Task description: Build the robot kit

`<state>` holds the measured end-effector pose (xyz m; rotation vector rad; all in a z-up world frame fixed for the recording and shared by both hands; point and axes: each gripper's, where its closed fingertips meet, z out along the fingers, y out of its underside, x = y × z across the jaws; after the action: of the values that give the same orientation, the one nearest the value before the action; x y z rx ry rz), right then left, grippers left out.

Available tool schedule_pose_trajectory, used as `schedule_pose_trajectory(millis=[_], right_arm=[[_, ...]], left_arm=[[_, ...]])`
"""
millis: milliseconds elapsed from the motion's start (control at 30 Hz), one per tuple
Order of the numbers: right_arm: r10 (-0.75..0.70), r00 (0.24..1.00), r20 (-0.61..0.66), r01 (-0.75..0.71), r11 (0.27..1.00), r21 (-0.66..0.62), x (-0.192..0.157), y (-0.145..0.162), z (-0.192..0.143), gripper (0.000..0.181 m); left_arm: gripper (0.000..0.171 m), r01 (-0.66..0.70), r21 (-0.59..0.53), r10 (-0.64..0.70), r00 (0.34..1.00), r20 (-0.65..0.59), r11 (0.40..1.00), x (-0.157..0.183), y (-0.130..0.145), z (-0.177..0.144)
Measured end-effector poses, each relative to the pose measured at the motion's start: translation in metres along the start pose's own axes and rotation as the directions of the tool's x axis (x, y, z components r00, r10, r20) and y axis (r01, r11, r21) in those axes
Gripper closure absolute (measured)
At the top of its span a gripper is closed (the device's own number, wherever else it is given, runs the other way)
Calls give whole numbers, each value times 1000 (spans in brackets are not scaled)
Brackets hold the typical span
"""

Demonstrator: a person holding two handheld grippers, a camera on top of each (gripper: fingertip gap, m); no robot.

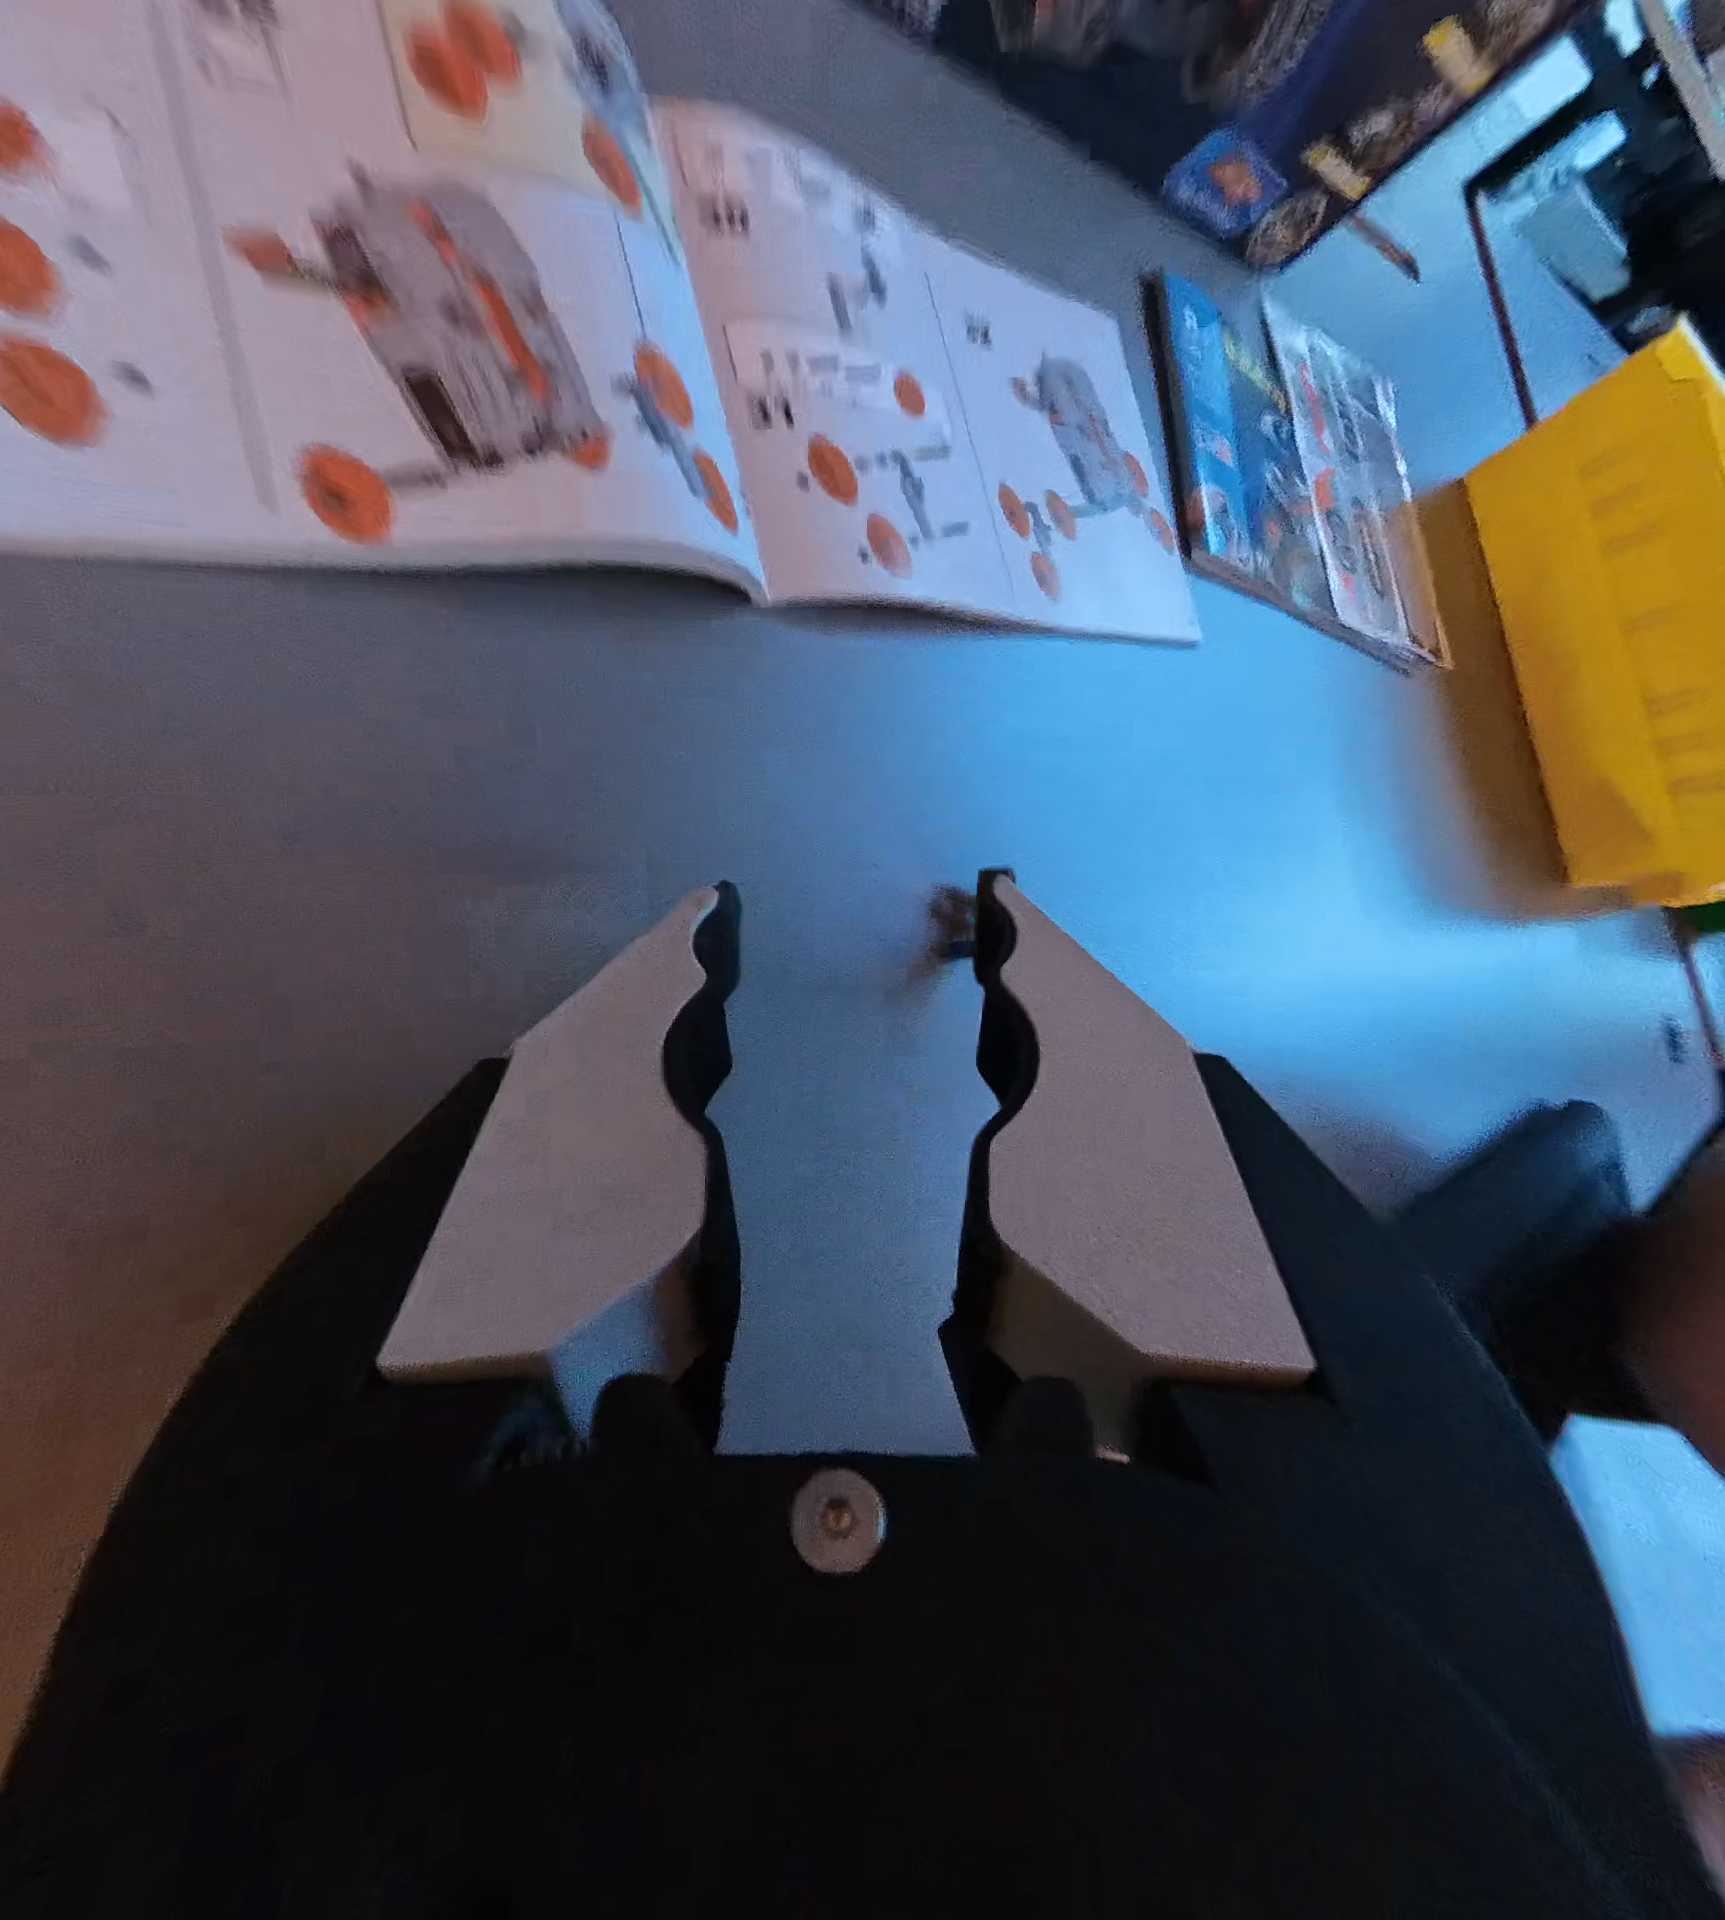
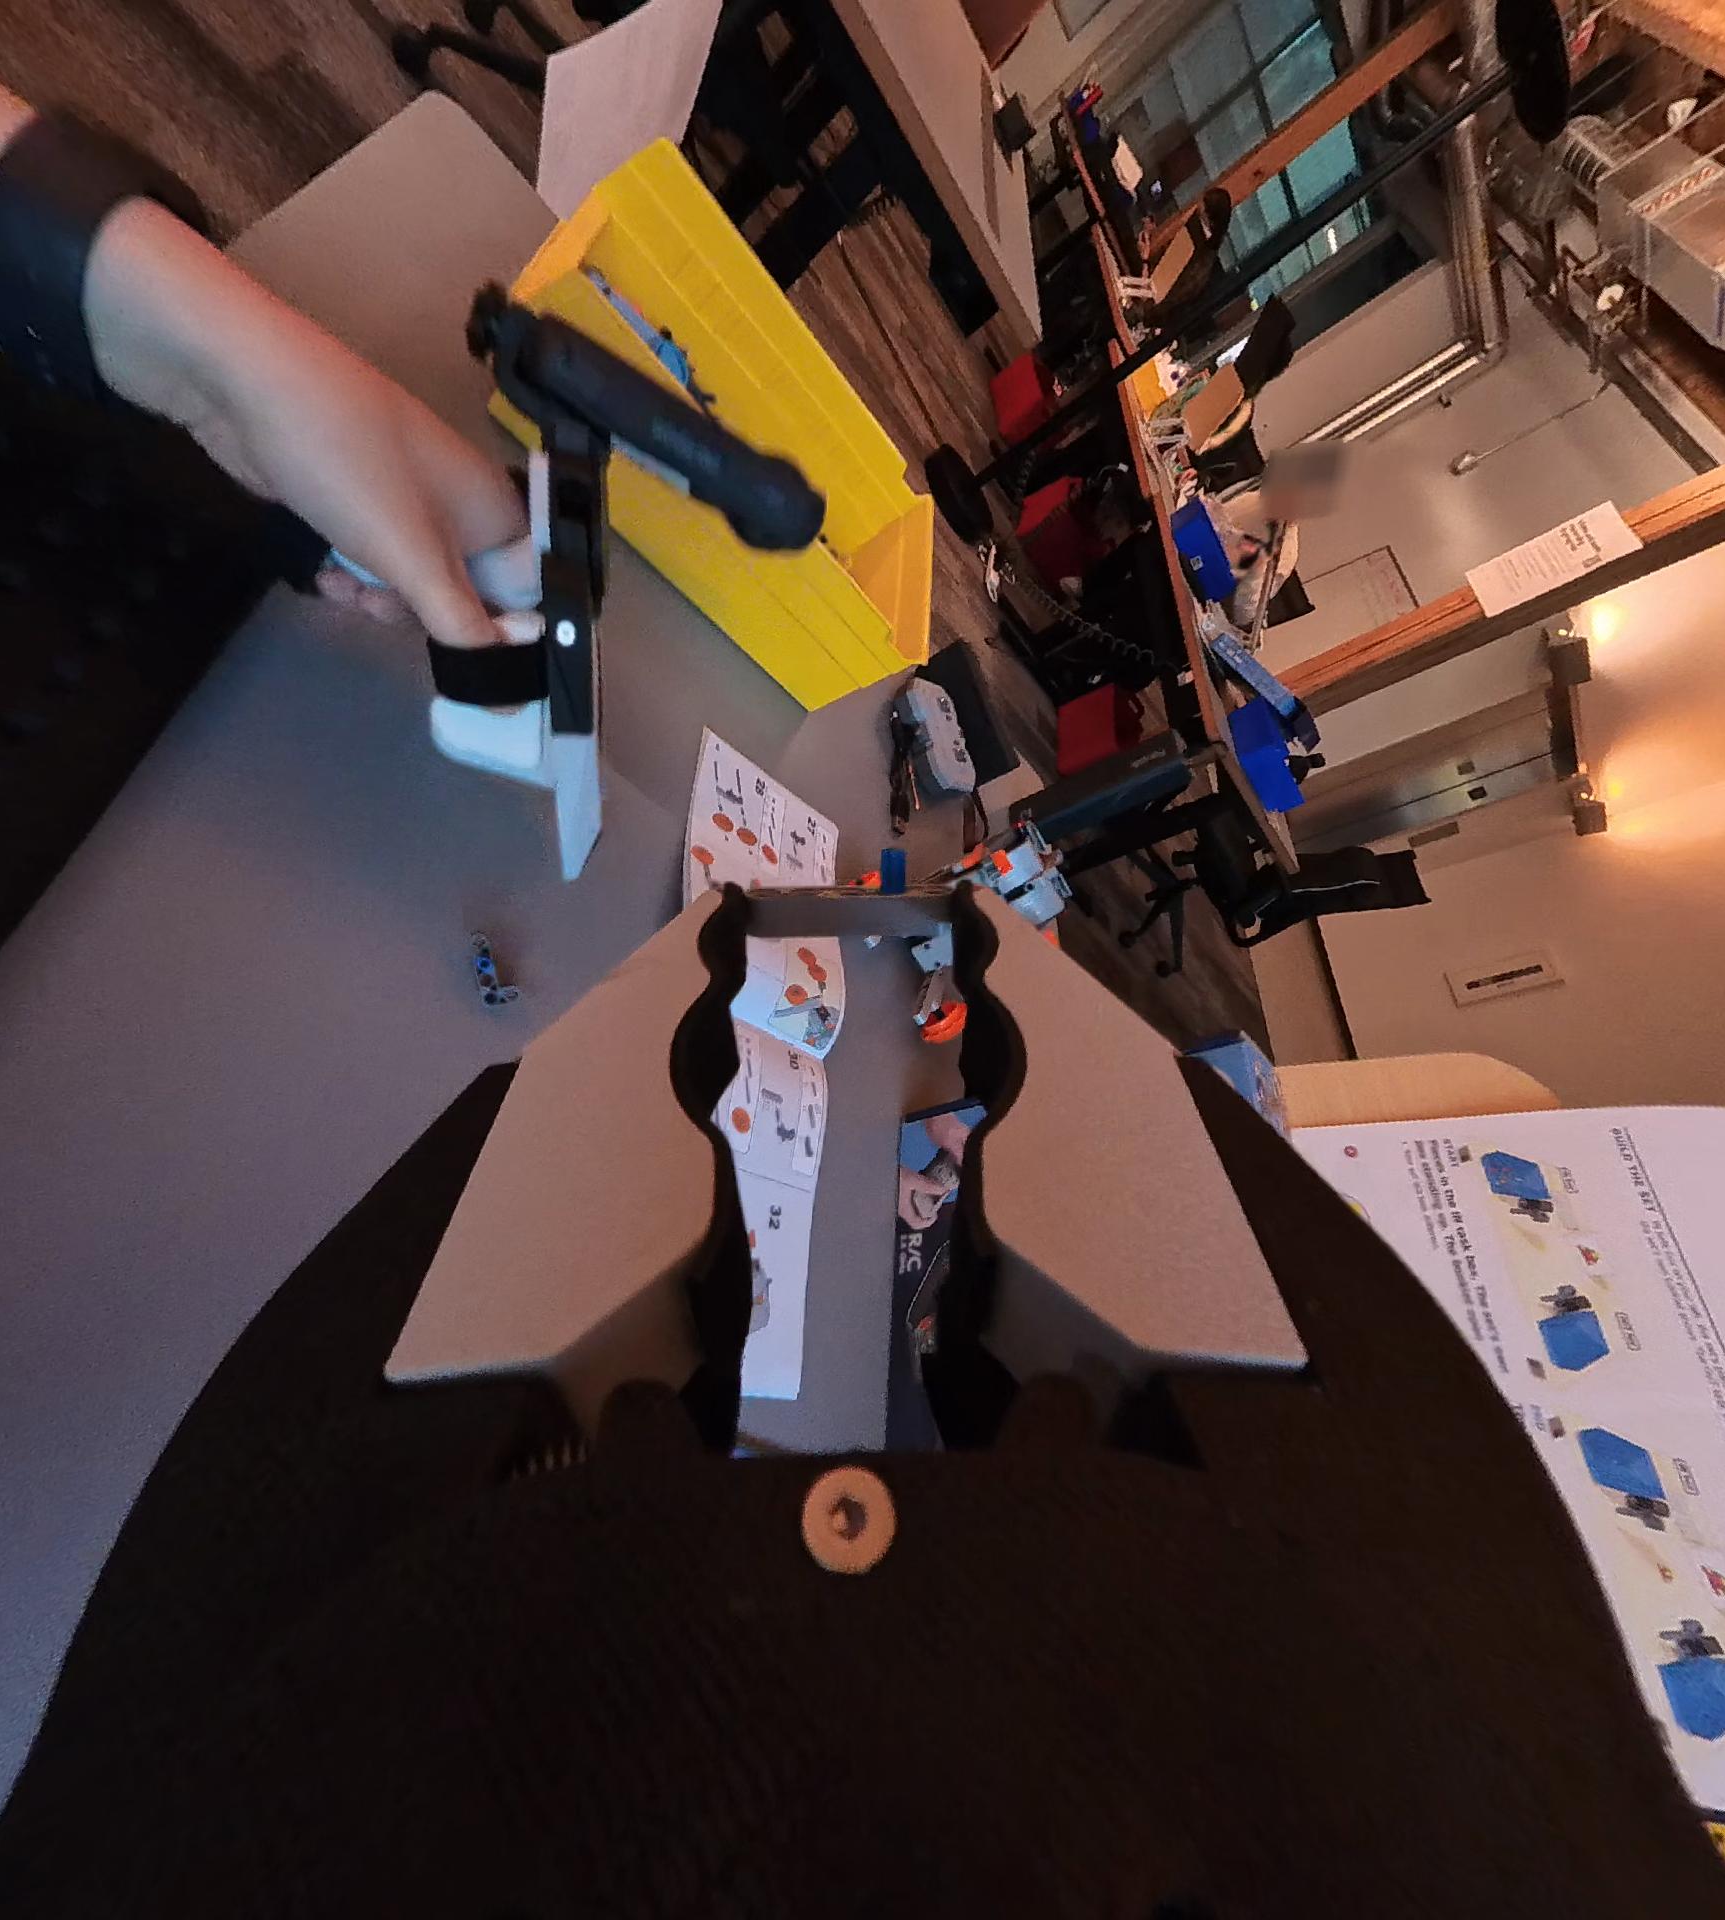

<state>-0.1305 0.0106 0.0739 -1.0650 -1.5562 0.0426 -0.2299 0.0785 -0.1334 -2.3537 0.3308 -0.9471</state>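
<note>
The left gripper [image 1: 858, 914] hung over the bare grey tabletop [image 1: 318, 831] with its jaws well apart and nothing between them. A small dark building piece [image 1: 941, 930], too blurred to make out, lay on the table right against the inner edge of the right fingertip, touching it or just beside it; I could not tell which. Beyond it, on the far side, an open white instruction booklet with orange circles [image 1: 546, 343] was spread flat. A flat printed blue box [image 1: 1284, 457] lay to its right, and a yellow plastic bin [image 1: 1647, 644] stood at the right edge. In the right wrist view, the right gripper [image 2: 850, 906] had its jaws partly closed on a flat grey plate [image 2: 847, 923], which spanned the gap from tip to tip, held clear of the table. Just past the plate sat a grey-and-orange brick-built model [image 2: 1019, 878], so close that I could not tell whether the two were joined. A little grey connector piece [image 2: 492, 971] lay loose on the table to the left, near the person's hand [image 2: 349, 468]. A white printed sheet with blue pictures [image 2: 1616, 1403] lay near on the right.
</note>
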Motion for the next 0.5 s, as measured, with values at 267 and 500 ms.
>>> schedule_pose_trajectory(millis=[267,500], right_arm=[[1,1000,27,0,998,-56,-6,14,13,143],[12,1000,18,-11,998,-56,-3,15,10,143]], left_arm=[[143,-661,11,661,750,-26,750,66,20,-2],[135,-911,-192,930,367,27,365,65,56,23]])
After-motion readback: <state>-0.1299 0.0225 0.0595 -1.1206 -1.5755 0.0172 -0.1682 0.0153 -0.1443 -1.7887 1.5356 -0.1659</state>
